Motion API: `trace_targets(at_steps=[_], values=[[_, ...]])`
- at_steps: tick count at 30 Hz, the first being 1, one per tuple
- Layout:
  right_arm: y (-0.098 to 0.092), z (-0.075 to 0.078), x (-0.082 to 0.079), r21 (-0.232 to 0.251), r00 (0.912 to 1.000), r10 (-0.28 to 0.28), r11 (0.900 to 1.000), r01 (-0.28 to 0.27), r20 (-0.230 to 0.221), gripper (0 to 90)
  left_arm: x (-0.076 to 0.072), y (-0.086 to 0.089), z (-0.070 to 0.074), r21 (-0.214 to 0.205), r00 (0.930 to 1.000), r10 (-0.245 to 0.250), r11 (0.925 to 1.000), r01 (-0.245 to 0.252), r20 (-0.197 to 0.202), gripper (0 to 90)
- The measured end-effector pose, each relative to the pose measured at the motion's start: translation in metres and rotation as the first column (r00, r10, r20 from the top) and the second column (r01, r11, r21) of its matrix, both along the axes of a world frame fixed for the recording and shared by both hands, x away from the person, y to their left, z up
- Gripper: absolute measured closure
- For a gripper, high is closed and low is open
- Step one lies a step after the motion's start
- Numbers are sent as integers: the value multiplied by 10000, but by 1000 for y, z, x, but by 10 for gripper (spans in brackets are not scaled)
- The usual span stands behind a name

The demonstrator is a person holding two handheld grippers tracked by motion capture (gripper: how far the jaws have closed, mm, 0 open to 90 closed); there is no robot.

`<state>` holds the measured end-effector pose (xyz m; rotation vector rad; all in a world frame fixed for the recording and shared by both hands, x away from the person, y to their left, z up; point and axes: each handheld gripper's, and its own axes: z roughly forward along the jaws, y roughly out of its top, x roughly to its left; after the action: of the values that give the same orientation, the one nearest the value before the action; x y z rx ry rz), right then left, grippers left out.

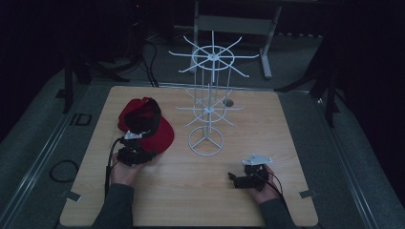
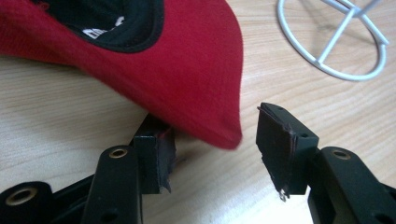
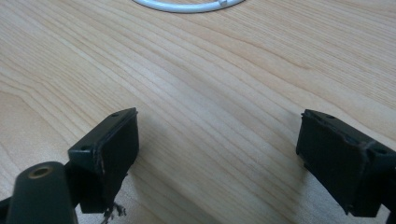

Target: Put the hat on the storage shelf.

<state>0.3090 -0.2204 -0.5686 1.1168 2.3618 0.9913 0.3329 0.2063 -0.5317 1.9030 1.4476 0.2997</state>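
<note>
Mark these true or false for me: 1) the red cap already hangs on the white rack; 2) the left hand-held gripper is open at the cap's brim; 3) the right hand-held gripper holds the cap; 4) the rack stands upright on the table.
1) The red cap hangs on the white rack. False: it lies on the table, left of the rack's base.
2) The left hand-held gripper is open at the cap's brim. True: the brim's edge sits between the jaws, with a gap on one side.
3) The right hand-held gripper holds the cap. False: its jaws are open over bare wood.
4) The rack stands upright on the table. True.
</note>
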Motion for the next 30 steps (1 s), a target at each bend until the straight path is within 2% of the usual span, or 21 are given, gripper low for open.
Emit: trace_targets(at_steps=[5, 7, 9, 11, 14, 17, 21, 27, 30], values=[[0, 0, 0, -12, 10000, -11, 10000, 11, 5, 129, 7, 1, -3, -91, 9998, 138, 9999, -139, -114, 479], [0, 0, 0, -6, 10000, -30, 10000, 30, -2, 130, 14, 2, -7, -8, 9984, 546, 9985, -546, -136, 468], [0, 0, 0, 0, 10000, -44, 10000, 44, -2, 129, 17, 1, -9, -211, 9983, 558, 9982, -562, -183, 477], [0, 0, 0, -7, 10000, -38, 10000, 38, 7, 129, 19, -1, -11, -97, 9985, 517, 9986, -518, -189, 477], [0, 0, 0, -6, 10000, -41, 10000, 41, 10, 129, 23, -1, -16, -465, 9977, 569, 9972, -586, -376, 469], [1, 0, 0, 8, 10000, -63, 10000, 63, -6, 129, 25, -3, -19, -604, 9983, 543, 9966, -554, -200, 478], [1, 0, 2, -11, 10000, -43, 10000, 43, 21, 129, 27, -5, -22, -107, 9984, 554, 9984, -555, -101, 497], [1, 0, 2, -1, 10000, -51, 10000, 51, 14, 129, 25, 0, -25, -430, 9955, 948, 9946, -944, 83, 559], [2, 0, 2, -2, 10000, -52, 10000, 52, 13, 129, 21, 3, -23, -286, 9941, 1018, 9945, -1008, 380, 607]])
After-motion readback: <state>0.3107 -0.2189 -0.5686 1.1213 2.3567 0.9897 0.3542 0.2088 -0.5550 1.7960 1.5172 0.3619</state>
